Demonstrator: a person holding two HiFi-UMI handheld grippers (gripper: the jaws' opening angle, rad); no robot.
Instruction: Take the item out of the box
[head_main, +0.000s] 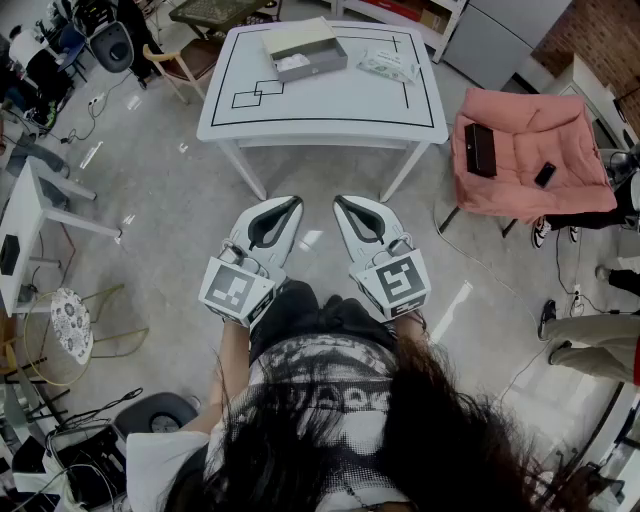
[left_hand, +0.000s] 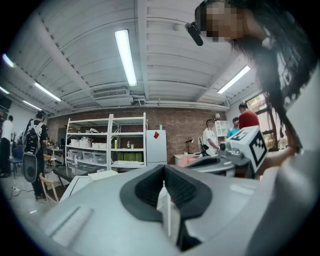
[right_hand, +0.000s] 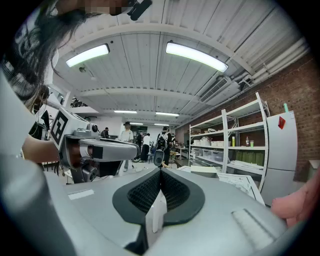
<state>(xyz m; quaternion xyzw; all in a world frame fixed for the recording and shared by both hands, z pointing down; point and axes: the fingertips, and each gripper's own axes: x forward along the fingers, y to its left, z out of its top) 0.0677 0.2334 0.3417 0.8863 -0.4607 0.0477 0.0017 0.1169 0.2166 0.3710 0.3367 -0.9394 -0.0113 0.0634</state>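
An open grey box with its pale lid folded back stands at the far side of the white table. A white item lies inside it, and a white packet rests beside it on the right. Both grippers hang side by side over the floor, well short of the table, pointing level toward it. My left gripper is shut with nothing in it. My right gripper is shut and holds nothing too. The right gripper view shows the box low and far ahead.
A chair draped in pink cloth with two black objects stands right of the table. A wooden chair is at the table's far left. A small white desk and a stool sit at left. Someone's legs are at right.
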